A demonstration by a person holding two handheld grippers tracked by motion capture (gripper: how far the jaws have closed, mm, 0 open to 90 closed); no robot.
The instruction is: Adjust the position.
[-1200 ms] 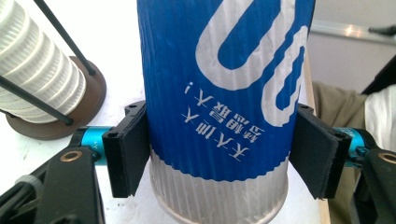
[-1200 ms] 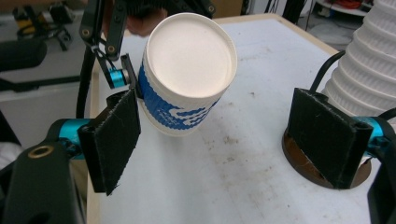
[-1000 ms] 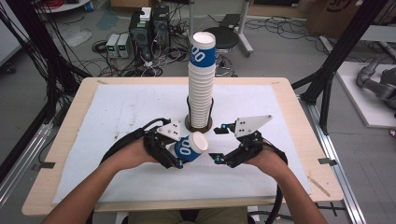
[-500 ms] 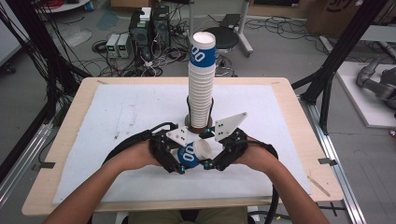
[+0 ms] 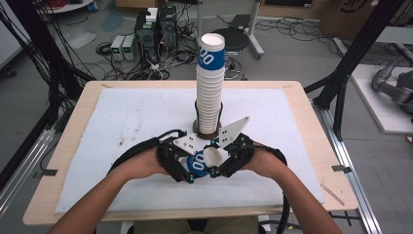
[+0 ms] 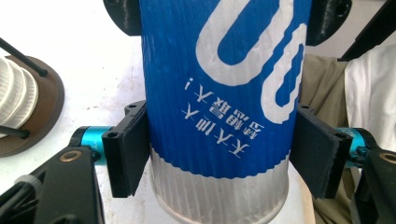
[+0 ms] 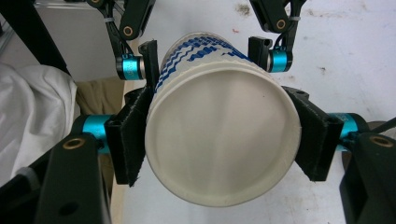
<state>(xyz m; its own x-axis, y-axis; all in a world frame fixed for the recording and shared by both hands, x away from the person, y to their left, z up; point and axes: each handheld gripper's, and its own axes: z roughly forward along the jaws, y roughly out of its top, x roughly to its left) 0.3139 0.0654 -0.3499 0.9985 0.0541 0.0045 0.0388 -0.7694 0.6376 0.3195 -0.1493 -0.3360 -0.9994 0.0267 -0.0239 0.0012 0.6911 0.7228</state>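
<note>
Ribbed paper cup point(image 6: 219, 93): blue band with white lettering, white base and bottom; cup stack point(image 5: 210, 92) white, blue-banded top; counter point(image 5: 92, 92) tan wood under white mat point(image 5: 131, 112).

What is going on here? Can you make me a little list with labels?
held thing: a blue and white paper cup, lying on its side above the table
left gripper: fingers pressed on the cup's two sides
right gripper: fingers on either side of the cup's rim end; a firm grip cannot be told
cup's print: white shapes and small writing on blue
behind the hands: a tall stack of cups standing upright on a round brown base
table cover: white mat on a wooden table
</note>
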